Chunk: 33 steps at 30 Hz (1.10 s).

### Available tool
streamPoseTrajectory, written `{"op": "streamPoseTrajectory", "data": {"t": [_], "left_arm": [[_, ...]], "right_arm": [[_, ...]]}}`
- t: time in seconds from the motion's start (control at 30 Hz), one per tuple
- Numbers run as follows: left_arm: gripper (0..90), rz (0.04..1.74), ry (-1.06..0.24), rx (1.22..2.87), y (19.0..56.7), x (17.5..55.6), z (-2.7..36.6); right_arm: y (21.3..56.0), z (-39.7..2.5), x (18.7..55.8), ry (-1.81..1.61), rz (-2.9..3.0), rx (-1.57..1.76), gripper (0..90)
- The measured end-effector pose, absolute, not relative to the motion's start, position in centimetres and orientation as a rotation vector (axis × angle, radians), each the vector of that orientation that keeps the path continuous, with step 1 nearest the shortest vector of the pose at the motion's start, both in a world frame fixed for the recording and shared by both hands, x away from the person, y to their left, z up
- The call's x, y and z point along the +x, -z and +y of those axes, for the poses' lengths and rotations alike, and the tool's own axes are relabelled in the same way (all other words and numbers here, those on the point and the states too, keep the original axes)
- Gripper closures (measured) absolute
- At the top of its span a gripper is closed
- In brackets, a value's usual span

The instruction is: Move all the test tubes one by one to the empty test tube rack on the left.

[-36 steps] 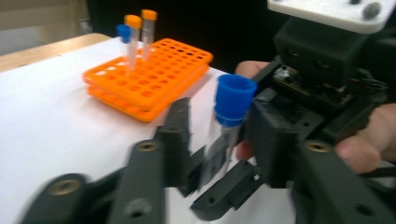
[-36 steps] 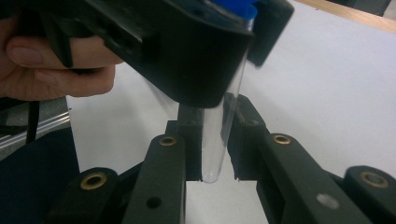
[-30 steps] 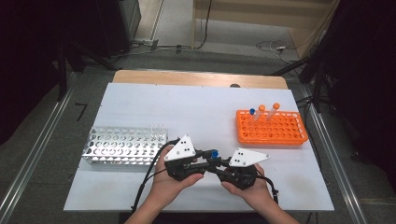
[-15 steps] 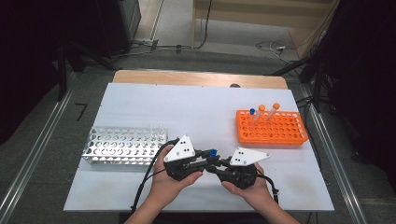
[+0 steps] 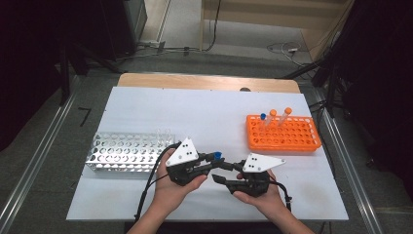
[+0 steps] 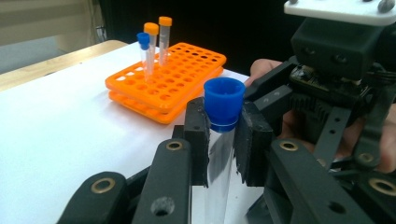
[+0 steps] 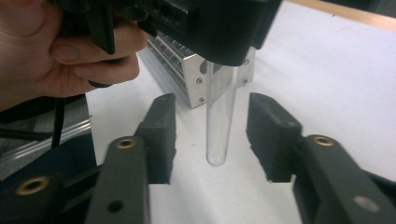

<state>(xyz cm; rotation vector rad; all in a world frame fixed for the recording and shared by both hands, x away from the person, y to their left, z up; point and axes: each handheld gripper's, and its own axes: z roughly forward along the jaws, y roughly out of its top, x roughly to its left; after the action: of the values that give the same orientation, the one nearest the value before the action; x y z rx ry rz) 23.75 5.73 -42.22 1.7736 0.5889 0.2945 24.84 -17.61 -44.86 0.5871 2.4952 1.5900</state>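
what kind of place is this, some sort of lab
Likely a lab bench: an orange tube rack with capped tubes, a metal rack, and the left claw gripping a blue-capped tube over a white table.

The counter is white, with a wooden edge at its far side. Around it lies a grey floor with loose cables, and the room's sides are dark.

table bright | surroundings dim | soft shadows | close views slightly blurred

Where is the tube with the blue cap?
The blue-capped tube is clamped upright in the left gripper, near the table's front edge, its clear bottom between the right gripper's open jaws.
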Motion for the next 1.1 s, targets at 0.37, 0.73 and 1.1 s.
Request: {"op": "streamPoseTrajectory", "data": {"t": [0.37, 0.73, 1.1], "left_arm": [[77.1, 0.624, -0.329, 1.742, 41.6, 24.0, 7.4], [77.2, 0.661, -0.36, 1.718, 41.1, 24.2, 9.2], [77.1, 0.708, -0.406, 1.683, 40.5, 24.4, 11.5]], "right_arm": [[44.6, -19.5, 26.0, -1.59, 2.425, 0.685, 25.7], [44.5, -22.1, 27.2, -1.576, 2.364, 0.77, 15.2], [44.9, -25.4, 28.5, -1.543, 2.338, 0.842, 3.8]]}}
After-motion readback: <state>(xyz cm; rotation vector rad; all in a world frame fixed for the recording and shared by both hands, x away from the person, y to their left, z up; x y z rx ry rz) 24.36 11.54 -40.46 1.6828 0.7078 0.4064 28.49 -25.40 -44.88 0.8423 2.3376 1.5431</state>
